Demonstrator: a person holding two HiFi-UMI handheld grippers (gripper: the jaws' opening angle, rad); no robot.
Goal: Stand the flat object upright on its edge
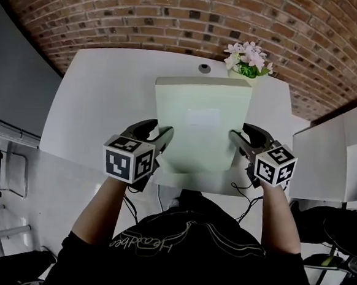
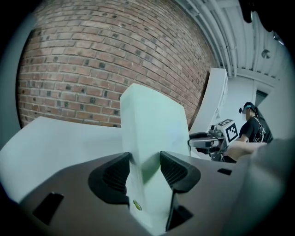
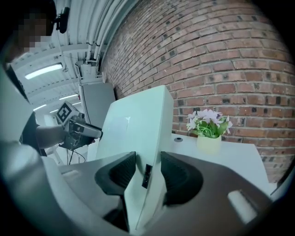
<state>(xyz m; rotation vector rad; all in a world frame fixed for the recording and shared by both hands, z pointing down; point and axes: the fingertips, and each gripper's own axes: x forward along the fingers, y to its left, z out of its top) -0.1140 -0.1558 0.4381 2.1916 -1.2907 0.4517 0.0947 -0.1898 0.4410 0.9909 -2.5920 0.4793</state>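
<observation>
Slab (image 1: 201, 122) hangs just in front of the flower pot (image 1: 249, 66), on my side of it. The jaws of my left gripper (image 1: 158, 132) and right gripper (image 1: 245, 137) are clamped on its side edges. I judge it half-raised; standing it on the table (image 1: 108, 96) remains.

potted flowers (image 1: 249, 59), white table (image 1: 109, 90), brick wall (image 1: 145, 13)

White bench (image 1: 101, 102): a pot of flowers (image 1: 249, 61) stands beyond the right tongs (image 1: 239, 131); a small round cap (image 1: 204, 68) sits beyond, between them and the left tongs (image 1: 161, 131).
</observation>
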